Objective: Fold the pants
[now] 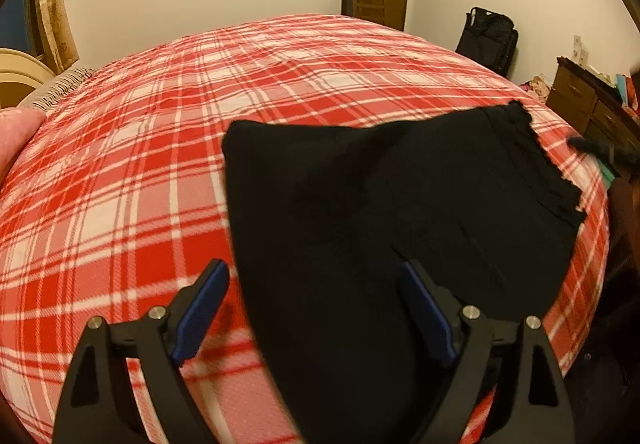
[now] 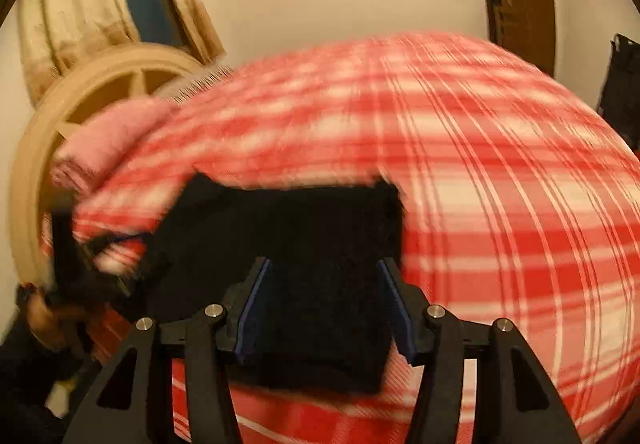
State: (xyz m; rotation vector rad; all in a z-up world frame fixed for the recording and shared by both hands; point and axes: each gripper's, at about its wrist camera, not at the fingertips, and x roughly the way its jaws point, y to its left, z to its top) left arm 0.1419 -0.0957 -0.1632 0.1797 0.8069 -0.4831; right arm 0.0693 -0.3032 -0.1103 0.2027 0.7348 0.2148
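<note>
**Releasing the Folded Pants on the Bed**

Spreading wide, the left tool (image 1: 312, 308) stands with both blue pads apart and nothing clamped between them. The right tool (image 2: 324, 308) is likewise parted, its pads clear of the cloth on either side.

Step in hand, as judged: the fold appears made and both tools stand free of the cloth; this is the release or inspection stage.

Directly ahead of and beneath the left tool lie the black pants (image 1: 400, 211), resting flat on the red plaid bed (image 1: 140, 163). Their near portion passes between the left tool's fingers; the ribbed waistband edge lies ahead and to the right of it. From the right tool, the pants (image 2: 288, 244) sit just ahead as a compact dark block, though this view is motion-blurred.

Condition of the pants: stacked in layers, roughly rectangular, the far-left corner rounded, a shallow crease across the top layer.

Next move, as judged: press down any raised layer, or take one short edge for a further fold. Align edges before closing.
</note>
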